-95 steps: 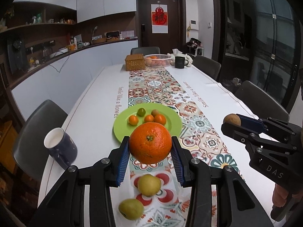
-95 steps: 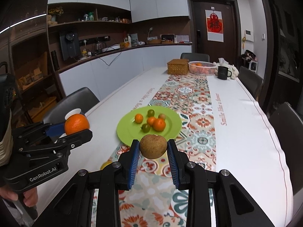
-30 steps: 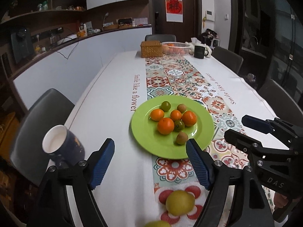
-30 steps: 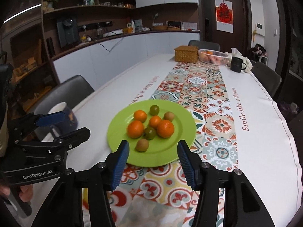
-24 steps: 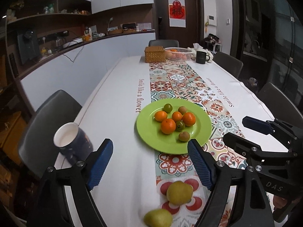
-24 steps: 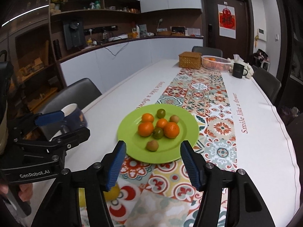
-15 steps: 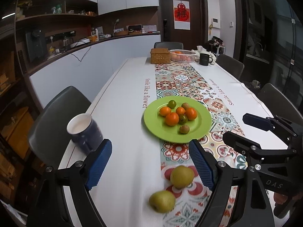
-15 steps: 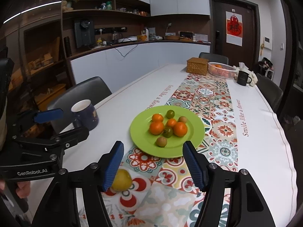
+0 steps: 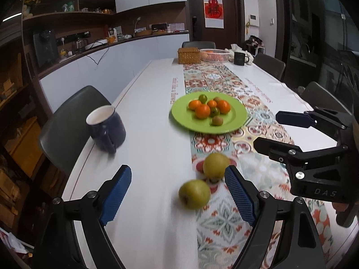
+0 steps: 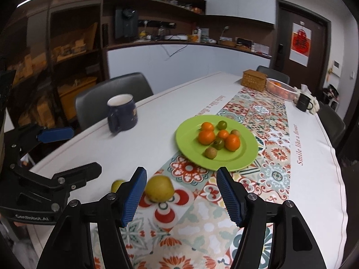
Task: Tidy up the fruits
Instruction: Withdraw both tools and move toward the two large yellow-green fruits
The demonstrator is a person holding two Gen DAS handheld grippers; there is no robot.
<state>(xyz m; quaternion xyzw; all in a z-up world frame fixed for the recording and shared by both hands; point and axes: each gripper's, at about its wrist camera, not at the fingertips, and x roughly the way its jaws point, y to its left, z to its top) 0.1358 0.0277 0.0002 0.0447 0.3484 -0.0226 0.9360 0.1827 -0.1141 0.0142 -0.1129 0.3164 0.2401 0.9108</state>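
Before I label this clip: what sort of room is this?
Likely a home kitchen-diner: a long table with a green plate of fruit, chairs around it, and a counter holding appliances.

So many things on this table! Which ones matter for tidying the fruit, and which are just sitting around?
Part of the job:
- green plate with small fruits
- two yellow-green pears on the runner
- left gripper, jaws opening, empty
- right gripper, empty

Just lying about:
- blue mug
- wicker box
- pink basket
- black mug

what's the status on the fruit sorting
Left gripper opening, empty; right gripper open, empty. Two pears off the green plate. Nothing in the way.
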